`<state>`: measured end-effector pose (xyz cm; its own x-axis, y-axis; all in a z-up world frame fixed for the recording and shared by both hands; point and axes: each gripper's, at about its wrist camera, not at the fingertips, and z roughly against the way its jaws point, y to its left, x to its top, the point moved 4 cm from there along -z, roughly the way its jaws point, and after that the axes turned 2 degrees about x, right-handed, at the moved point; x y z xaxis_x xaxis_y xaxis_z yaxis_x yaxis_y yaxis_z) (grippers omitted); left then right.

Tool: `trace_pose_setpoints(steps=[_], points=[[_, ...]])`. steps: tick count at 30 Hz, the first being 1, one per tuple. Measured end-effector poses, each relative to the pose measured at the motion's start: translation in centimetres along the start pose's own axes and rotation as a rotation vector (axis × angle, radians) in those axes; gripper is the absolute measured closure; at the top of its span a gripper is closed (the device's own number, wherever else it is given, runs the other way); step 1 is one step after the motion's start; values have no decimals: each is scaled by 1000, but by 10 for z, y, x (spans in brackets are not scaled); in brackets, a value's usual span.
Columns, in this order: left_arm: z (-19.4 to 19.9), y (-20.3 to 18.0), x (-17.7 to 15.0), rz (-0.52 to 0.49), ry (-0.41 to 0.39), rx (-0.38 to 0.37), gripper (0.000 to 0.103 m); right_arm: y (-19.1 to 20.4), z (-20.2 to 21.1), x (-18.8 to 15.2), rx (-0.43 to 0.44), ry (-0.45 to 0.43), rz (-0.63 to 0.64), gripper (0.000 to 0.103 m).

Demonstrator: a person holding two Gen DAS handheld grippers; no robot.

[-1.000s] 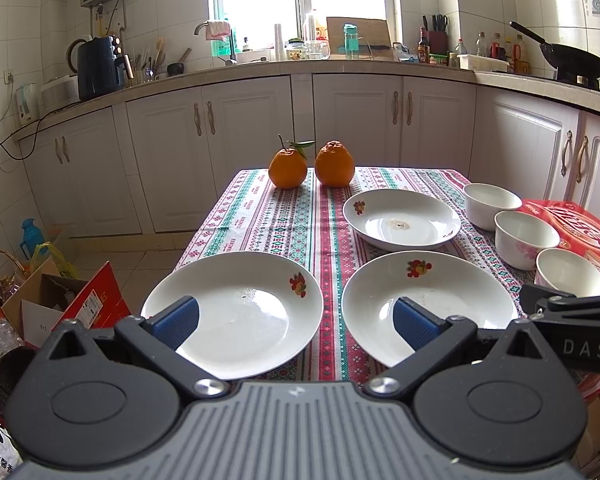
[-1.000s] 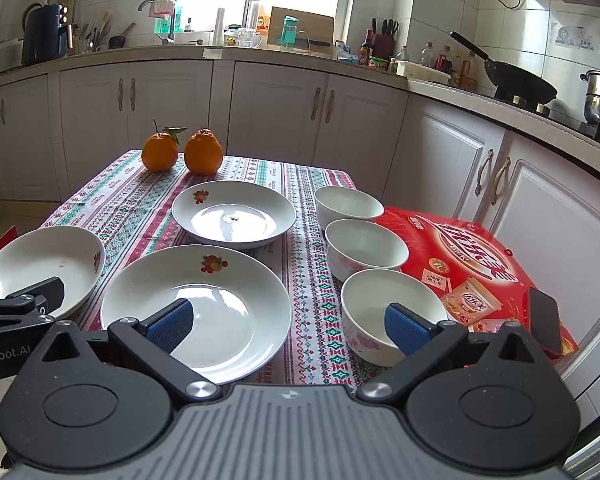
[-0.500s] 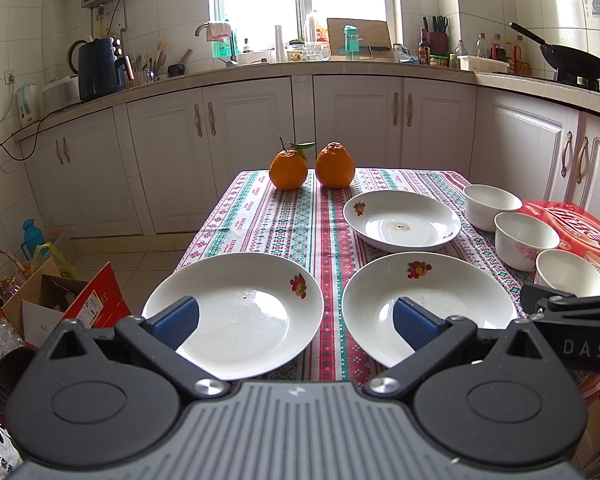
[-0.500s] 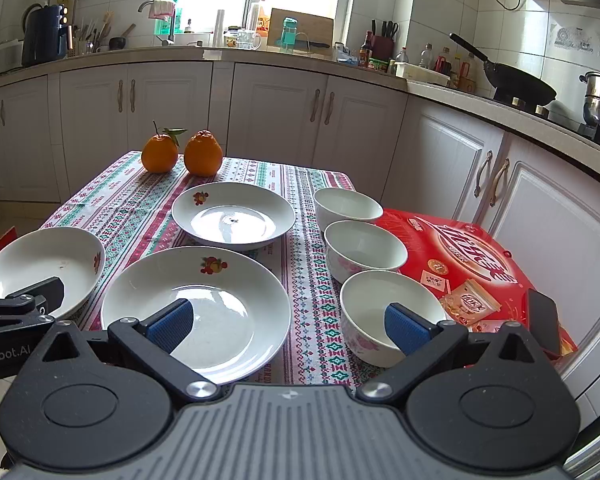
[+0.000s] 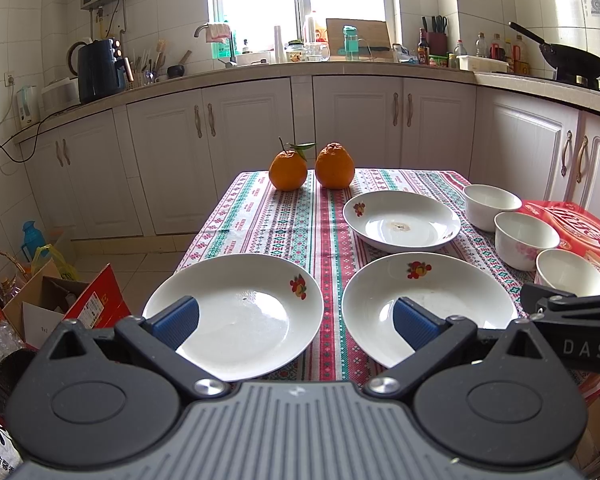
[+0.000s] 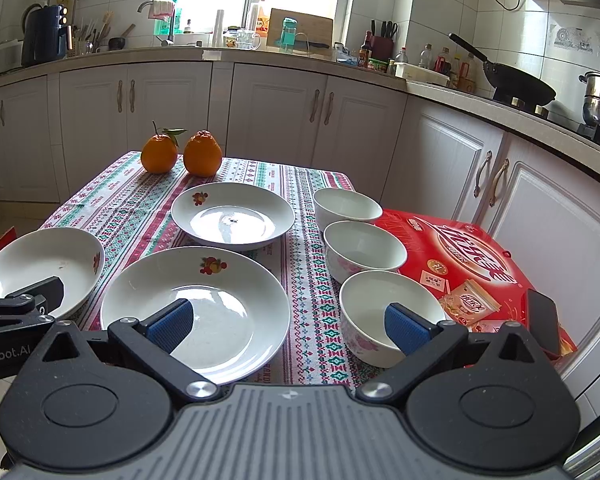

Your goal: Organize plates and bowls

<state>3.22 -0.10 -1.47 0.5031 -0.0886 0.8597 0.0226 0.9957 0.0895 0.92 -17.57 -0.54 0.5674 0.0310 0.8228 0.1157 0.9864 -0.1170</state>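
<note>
Nothing had shifted in the last second. Both grippers, left (image 5: 294,322) and right (image 6: 288,324), hung with jaws released. Plates (image 5: 236,314) and bowls (image 6: 388,312) sat untouched.

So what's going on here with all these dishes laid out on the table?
A person is holding a two-finger gripper in each hand, about to tidy up the crockery. Both the left gripper and the right gripper hover open at the near edge of the table, holding nothing. Three plates lie separately on the patterned tablecloth: a near left plate, a near right plate and a far plate. Three bowls stand in a row beside a red box. Nothing is stacked yet.
</note>
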Motion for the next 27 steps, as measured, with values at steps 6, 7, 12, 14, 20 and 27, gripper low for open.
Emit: trace_pose_setpoints(steps=[6,7,12,14,20,27], points=[[0,0,1,0,-1,0,1,0,0,1,0,-1,1,0],[0,0,1,1,-1,0,1,0,0,0,-1,-1,1,0],[0,1,3,-1,-3,3,1,0,0,2,-1,-2,6,0],[-1,1,4,-2,-3,3,1,1,-1,1,-1,-2,8,0],[-3,3,3,-1,-5,5,1,4,-3,2,0,-2,15,0],[-8,6,4,-6,-6,-6,1,7,-7,5,15,1,30,0]])
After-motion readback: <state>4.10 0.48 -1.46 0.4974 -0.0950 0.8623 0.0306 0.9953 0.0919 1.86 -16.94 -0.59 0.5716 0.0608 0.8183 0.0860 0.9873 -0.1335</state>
